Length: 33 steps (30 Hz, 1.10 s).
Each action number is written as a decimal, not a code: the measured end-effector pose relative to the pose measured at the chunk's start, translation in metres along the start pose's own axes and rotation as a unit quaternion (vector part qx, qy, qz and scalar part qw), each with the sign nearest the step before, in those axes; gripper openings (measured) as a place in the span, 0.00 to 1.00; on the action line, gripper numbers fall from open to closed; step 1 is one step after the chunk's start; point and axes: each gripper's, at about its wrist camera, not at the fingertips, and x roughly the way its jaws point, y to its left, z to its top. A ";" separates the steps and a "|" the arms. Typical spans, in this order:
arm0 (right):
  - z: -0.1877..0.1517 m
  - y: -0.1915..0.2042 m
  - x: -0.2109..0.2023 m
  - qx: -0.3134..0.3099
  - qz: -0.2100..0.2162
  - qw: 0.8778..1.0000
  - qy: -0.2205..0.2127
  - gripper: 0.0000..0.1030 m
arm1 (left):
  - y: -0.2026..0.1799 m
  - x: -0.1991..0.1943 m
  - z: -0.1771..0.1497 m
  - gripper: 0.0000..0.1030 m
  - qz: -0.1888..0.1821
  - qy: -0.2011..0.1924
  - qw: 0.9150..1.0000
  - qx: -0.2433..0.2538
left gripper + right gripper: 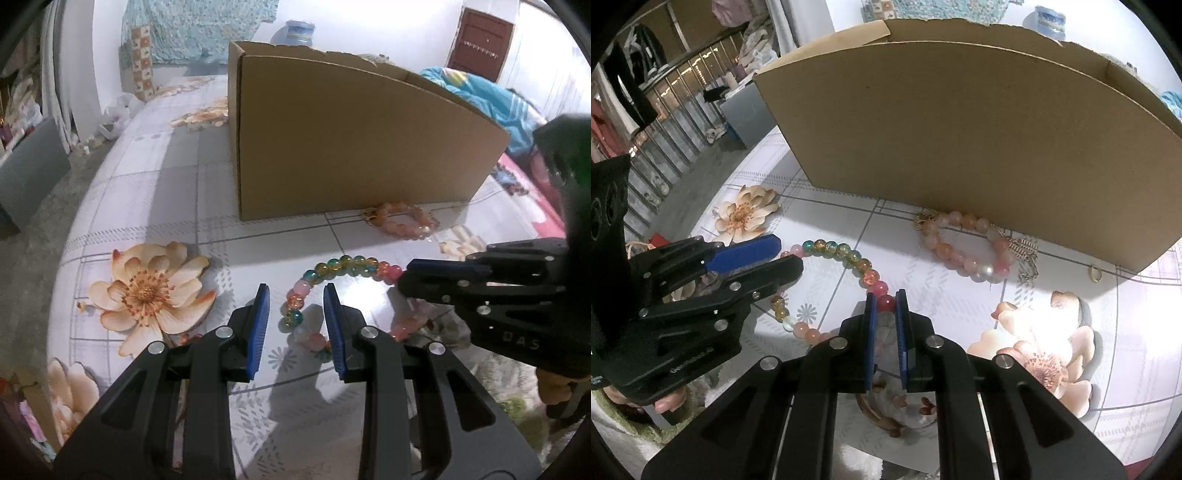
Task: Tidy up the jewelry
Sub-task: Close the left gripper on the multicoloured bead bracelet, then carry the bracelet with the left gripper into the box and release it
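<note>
Multicoloured bead bracelet [846, 254]: lay on the floral tablecloth [177, 192], one pink bead clamped between right gripper [886, 301] pads. Left gripper [296, 295]: jaws apart, straddling its opposite side. Cardboard box [351, 144] beyond both.

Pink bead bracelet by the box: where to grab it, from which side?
Grip the near arc of the pink bead bracelet, jaws straddling the single bead strand, coming from above. It lies flat in an open loop, and its far side sits close against the cardboard box, with a charm and chain at the right end.
</note>
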 end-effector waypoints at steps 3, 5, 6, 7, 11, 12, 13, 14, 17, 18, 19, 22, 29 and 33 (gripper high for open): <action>-0.001 0.001 0.000 0.000 0.000 1.000 -0.001 0.10 | 0.000 0.000 0.000 0.28 0.022 0.001 1.000 0.008; -0.001 0.002 0.001 0.000 -0.001 1.000 -0.001 0.10 | -0.001 0.001 0.000 0.28 0.033 0.002 0.999 0.017; -0.001 0.002 0.001 -0.001 -0.001 1.000 -0.001 0.10 | -0.002 0.001 0.000 0.28 0.037 0.002 0.999 0.021; -0.001 0.002 0.001 -0.002 -0.002 1.000 -0.002 0.10 | -0.003 0.001 0.000 0.28 0.041 0.002 0.999 0.026; -0.001 0.004 0.001 -0.005 -0.005 1.000 -0.004 0.10 | -0.008 0.002 -0.001 0.24 0.052 0.000 0.998 0.046; -0.001 0.004 0.001 -0.006 -0.006 1.000 -0.005 0.10 | -0.008 0.002 -0.001 0.23 0.050 -0.001 0.998 0.046; -0.001 0.004 0.001 -0.007 -0.006 1.000 -0.006 0.10 | -0.008 0.002 -0.001 0.20 0.050 -0.001 0.998 0.046; -0.001 0.005 0.001 -0.008 -0.006 1.000 -0.007 0.10 | -0.007 0.002 -0.001 0.16 0.050 -0.002 0.998 0.047; -0.001 0.006 0.000 -0.009 -0.006 1.000 -0.008 0.10 | -0.007 0.001 -0.001 0.08 0.046 -0.002 0.998 0.046; -0.001 0.006 0.000 -0.008 -0.005 1.000 -0.009 0.10 | -0.008 0.001 -0.001 0.08 0.044 -0.002 0.998 0.046; -0.001 0.005 0.000 -0.007 -0.004 1.000 -0.009 0.10 | -0.007 0.000 -0.001 0.08 0.041 -0.002 0.998 0.042; -0.001 0.005 0.000 -0.002 0.004 1.000 -0.008 0.10 | -0.004 0.000 -0.001 0.08 0.027 0.001 0.999 0.028; 0.003 0.002 -0.013 0.007 0.015 1.000 -0.026 0.10 | -0.001 -0.016 0.004 0.08 0.003 -0.018 1.000 0.014; 0.007 0.004 -0.030 0.003 0.012 0.999 -0.048 0.10 | -0.007 -0.033 0.014 0.08 -0.005 -0.040 0.999 0.017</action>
